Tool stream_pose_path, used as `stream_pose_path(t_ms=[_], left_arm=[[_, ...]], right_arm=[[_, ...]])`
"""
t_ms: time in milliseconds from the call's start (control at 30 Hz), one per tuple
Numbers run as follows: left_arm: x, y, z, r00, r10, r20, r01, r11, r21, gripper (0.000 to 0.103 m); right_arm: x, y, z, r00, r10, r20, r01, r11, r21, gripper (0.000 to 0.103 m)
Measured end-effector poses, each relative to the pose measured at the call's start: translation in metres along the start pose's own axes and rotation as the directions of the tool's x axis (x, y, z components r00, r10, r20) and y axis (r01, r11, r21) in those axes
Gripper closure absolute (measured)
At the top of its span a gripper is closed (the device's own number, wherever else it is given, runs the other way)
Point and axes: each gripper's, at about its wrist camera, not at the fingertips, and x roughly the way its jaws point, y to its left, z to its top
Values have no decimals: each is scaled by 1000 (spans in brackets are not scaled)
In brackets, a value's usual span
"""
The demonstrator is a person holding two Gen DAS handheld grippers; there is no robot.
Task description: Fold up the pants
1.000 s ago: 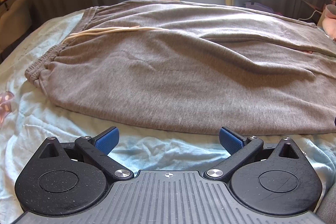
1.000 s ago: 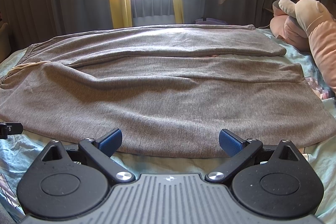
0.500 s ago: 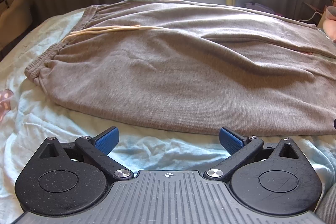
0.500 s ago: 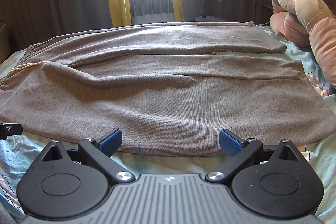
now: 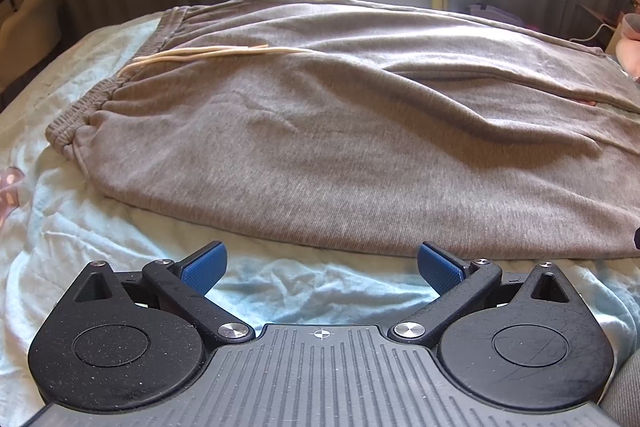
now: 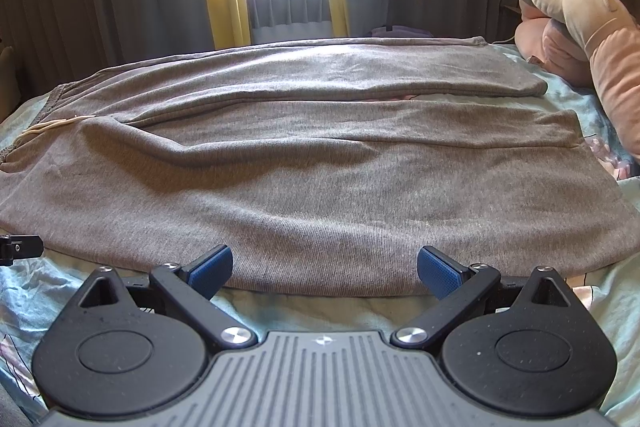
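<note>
Both grippers have crept a touch closer to the near edge of the grey pants (image 6: 320, 167), which lie spread flat across the bed (image 5: 280, 291), waistband to the left. Left gripper (image 5: 320, 269) and right gripper (image 6: 325, 273) gape wide, holding nothing. Folding looks unstarted; next, each should pinch that near hem and carry it over.
</note>
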Motion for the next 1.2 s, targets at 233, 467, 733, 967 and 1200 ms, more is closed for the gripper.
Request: stream_pose_path(t_ms=[233, 467, 733, 967, 1200], left_arm=[[2, -1, 2, 1000, -4, -3, 4, 1000, 4, 0], [1, 1, 4, 1000, -12, -1, 12, 1000, 1, 0], [1, 1, 6, 1000, -19, -4, 19, 1000, -3, 0], [2, 0, 7, 1000, -21, -11, 21, 1000, 4, 0], [4, -2, 8, 1000, -21, -10, 21, 1000, 15, 0]], right_arm=[[1, 0, 0, 1000, 2, -5, -2, 1000, 0, 4], [4, -1, 1, 1000, 10, -16, -10, 1000, 6, 4], [7, -2, 1, 999, 20, -31, -19, 1000, 13, 4], [11, -4, 1, 998, 30, -47, -29, 999, 24, 4], [14, -6, 2, 997, 36, -61, -34, 999, 31, 4]])
